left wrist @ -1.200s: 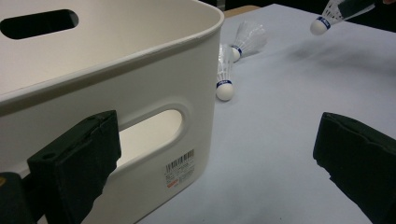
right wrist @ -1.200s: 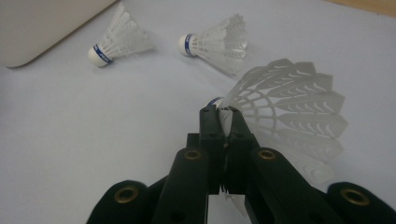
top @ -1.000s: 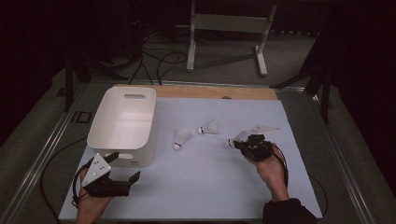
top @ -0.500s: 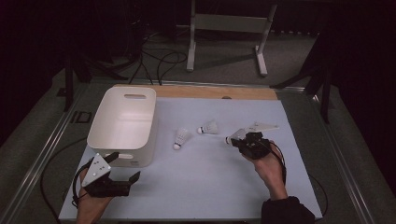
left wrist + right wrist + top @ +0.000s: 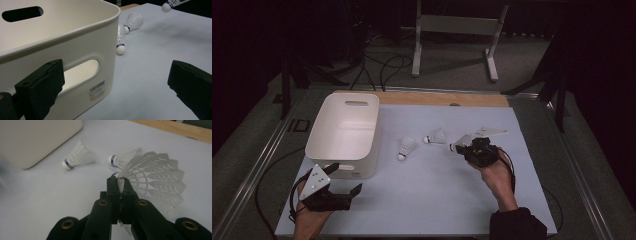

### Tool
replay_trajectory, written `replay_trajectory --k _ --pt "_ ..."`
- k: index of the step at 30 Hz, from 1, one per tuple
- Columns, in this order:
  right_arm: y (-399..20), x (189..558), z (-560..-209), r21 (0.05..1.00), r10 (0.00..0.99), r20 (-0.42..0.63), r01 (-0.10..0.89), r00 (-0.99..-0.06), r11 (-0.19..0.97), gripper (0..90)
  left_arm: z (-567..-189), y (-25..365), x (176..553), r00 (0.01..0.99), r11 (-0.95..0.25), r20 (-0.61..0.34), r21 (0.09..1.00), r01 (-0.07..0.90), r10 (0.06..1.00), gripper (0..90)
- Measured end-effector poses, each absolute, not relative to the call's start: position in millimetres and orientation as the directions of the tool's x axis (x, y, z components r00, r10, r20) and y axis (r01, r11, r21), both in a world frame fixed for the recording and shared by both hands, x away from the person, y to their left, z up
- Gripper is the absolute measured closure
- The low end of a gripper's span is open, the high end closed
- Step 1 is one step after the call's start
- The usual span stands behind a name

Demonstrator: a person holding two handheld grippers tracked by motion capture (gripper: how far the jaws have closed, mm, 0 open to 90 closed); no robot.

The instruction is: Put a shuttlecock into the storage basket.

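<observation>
My right gripper (image 5: 468,146) (image 5: 119,180) is shut on the feather skirt of a white shuttlecock (image 5: 460,144) (image 5: 156,178), held just above the table right of centre. Two more shuttlecocks lie to its left: one near the bin (image 5: 406,148) (image 5: 77,157) and one farther back (image 5: 435,136) (image 5: 124,158). Both of these lying shuttlecocks also appear in the left gripper view, the near one (image 5: 121,41) and the far one (image 5: 133,21). A white bin (image 5: 343,131) (image 5: 57,42) with handle slots stands at the left. My left gripper (image 5: 346,177) (image 5: 115,82) sits open by the bin's near wall, nothing between its jaws.
The pale sheet covering the table (image 5: 437,200) has free room in front and between the two hands. A wooden strip (image 5: 442,98) runs along the far edge. Cables and a metal stand (image 5: 457,30) lie on the floor beyond.
My right gripper has crept slightly up and toward the far left with the shuttlecock still pinched. The left gripper and the two lying shuttlecocks have stayed put.
</observation>
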State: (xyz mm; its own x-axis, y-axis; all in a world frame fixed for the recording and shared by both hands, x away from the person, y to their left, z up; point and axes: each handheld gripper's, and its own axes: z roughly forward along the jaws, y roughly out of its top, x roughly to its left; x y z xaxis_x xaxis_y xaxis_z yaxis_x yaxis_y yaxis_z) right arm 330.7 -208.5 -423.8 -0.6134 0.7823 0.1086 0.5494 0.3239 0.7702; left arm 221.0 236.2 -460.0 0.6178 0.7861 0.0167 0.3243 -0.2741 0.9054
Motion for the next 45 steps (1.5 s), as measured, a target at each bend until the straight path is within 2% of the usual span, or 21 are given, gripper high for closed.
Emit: replay_trajectory --k 45 --pt "-173.7 342.5 -405.5 0.789 0.739 0.110 0.510 -0.665 0.342 88.8 -459.3 235.6 221.0 0.612 -0.271 0.021 0.909 0.318 0.791 1.5"
